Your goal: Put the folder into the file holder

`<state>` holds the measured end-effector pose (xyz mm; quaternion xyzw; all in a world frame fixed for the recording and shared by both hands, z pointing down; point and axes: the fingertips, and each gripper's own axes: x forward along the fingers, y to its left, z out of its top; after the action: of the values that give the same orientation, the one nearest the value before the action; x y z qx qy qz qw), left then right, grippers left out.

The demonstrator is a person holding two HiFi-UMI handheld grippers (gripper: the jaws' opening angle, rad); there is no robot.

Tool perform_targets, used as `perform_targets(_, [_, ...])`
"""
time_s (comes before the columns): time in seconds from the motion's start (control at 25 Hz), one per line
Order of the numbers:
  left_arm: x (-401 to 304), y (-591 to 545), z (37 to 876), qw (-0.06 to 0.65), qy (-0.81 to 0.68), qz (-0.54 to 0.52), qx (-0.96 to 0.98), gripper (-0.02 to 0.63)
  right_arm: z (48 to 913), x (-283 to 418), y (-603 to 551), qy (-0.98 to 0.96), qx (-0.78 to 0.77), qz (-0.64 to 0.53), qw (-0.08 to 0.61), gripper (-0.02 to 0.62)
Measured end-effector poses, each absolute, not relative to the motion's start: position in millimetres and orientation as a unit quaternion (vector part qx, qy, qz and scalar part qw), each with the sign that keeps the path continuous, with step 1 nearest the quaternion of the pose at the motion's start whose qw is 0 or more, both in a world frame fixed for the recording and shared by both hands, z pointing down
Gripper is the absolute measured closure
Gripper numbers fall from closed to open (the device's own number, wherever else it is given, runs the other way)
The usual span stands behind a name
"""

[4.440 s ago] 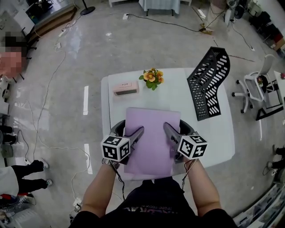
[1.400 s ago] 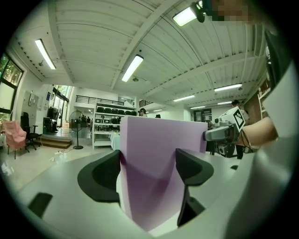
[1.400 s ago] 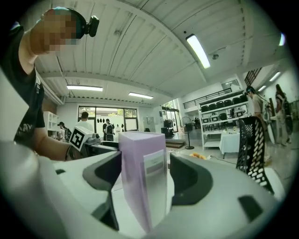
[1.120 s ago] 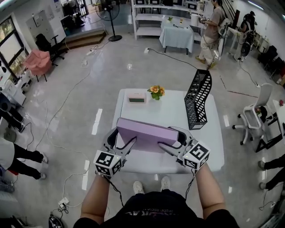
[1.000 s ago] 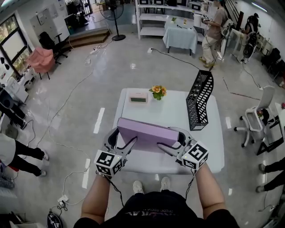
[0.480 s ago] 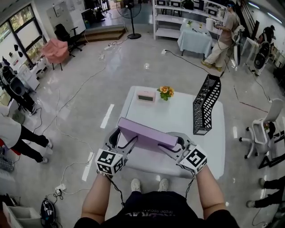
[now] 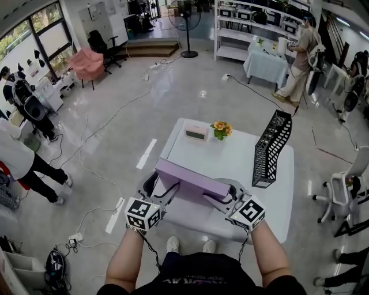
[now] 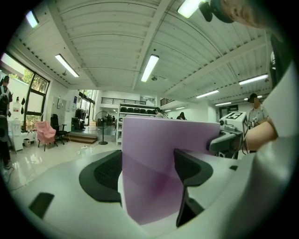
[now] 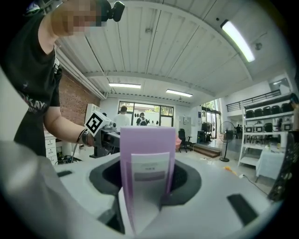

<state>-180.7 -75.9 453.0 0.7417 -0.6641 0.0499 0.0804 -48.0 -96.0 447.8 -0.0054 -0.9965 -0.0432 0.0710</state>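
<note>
**A:** What's hidden from above?

**B:** The folder [image 7: 193, 180] covers both sets of jaw tips. It's held tilted over the near part of the table [image 7: 242, 155].

**A:** And the gripper views?

**B:** The left hand-held gripper [image 8: 149, 173] pinches the folder's left end. The right hand-held gripper [image 9: 145, 186] has just been closing and clamps the right end, where a pale label [image 9: 149, 172] shows.

**A:** Room to move?

**B:** The file holder [image 7: 271, 151] stands well apart at the far right edge, with open tabletop between.

White table [image 7: 230, 158] has a little pot of orange flowers [image 7: 220, 129] just beside a small pink clock-looking thing [image 7: 196, 133]. Further back: a standing fan [image 7: 186, 17], a pink armchair [image 7: 87, 62] and a white office chair [image 7: 353, 183].
</note>
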Motion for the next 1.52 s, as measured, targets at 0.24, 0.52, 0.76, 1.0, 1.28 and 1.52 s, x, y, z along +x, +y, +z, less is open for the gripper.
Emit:
perform_targets(0.24, [-180, -81, 451, 0.079, -0.675, 0.048, 0.732, 0.250, 447, -48, -102, -0.997, 0.010, -0.042, 0.063, 0.413])
perform_targets(0.52, [-172, -87, 451, 0.081, -0.688, 0.050, 0.719, 0.259, 446, -39, -110, -0.997, 0.016, -0.045, 0.062, 0.428])
perform_targets(0.76, [-157, -107, 441, 0.068, -0.700, 0.032, 0.710, 0.292, 443, -15, -138, -0.996, 0.069, -0.025, 0.053, 0.436])
perform_targets(1.0, [-115, -130, 437, 0.060, -0.677, 0.024, 0.734, 0.453, 439, 31, -169, -0.987, 0.157, -0.002, 0.045, 0.443])
perform_targets(1.28, [-57, -147, 431, 0.055, -0.611, 0.033, 0.789, 0.603, 428, 71, -180, -0.972, 0.232, 0.025, 0.029, 0.446])
perform_targets(1.52, [-20, -164, 426, 0.053, -0.542, 0.036, 0.838, 0.603, 416, 88, -186, -0.956, 0.292, 0.028, 0.017, 0.448])
